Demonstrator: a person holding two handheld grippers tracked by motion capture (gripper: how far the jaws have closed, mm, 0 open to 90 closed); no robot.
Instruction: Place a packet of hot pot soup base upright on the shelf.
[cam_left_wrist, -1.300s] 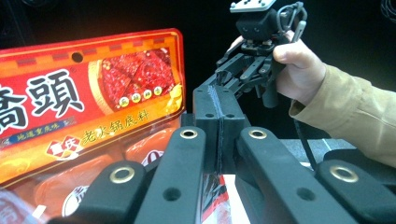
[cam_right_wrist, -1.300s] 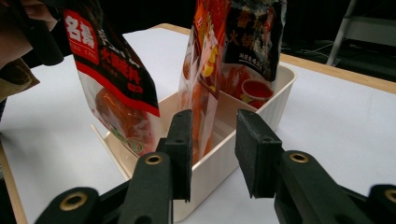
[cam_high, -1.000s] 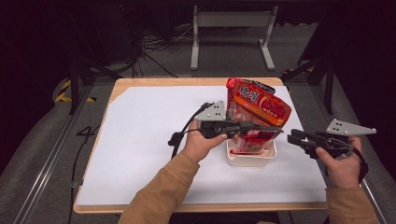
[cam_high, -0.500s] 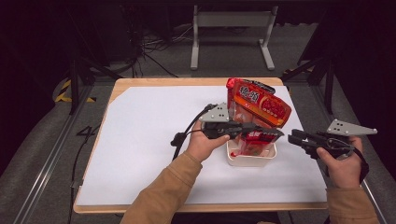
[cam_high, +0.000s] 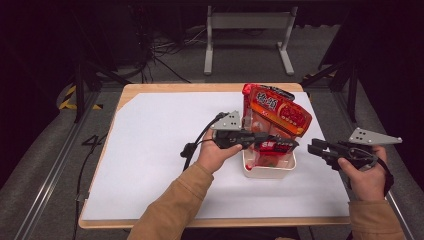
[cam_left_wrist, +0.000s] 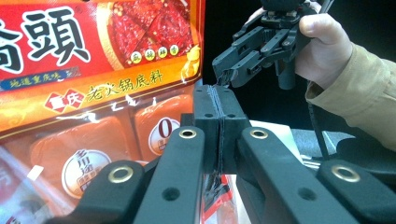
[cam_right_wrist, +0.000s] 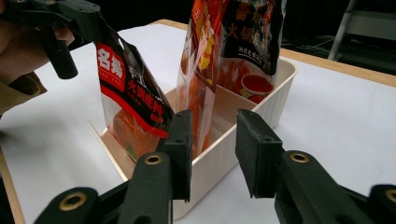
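The left tongs (cam_high: 287, 145) are pressed together on the top edge of a small red sauce packet (cam_right_wrist: 126, 93), pinching it so that it hangs upright with its lower end inside a cream-white tub (cam_high: 270, 170). The tub stands on the white tabletop (cam_high: 150, 135), right of centre. Behind the pinched packet, larger red hotpot-base pouches (cam_high: 277, 112) stand in the same tub and lean toward the far right. The right tongs (cam_high: 315, 148) are held level just beside the tub's right wall, their jaws parted with nothing between them and apart from the tub. In the left gripper view the right tongs (cam_left_wrist: 224, 72) appear farther off, above the closed jaws.
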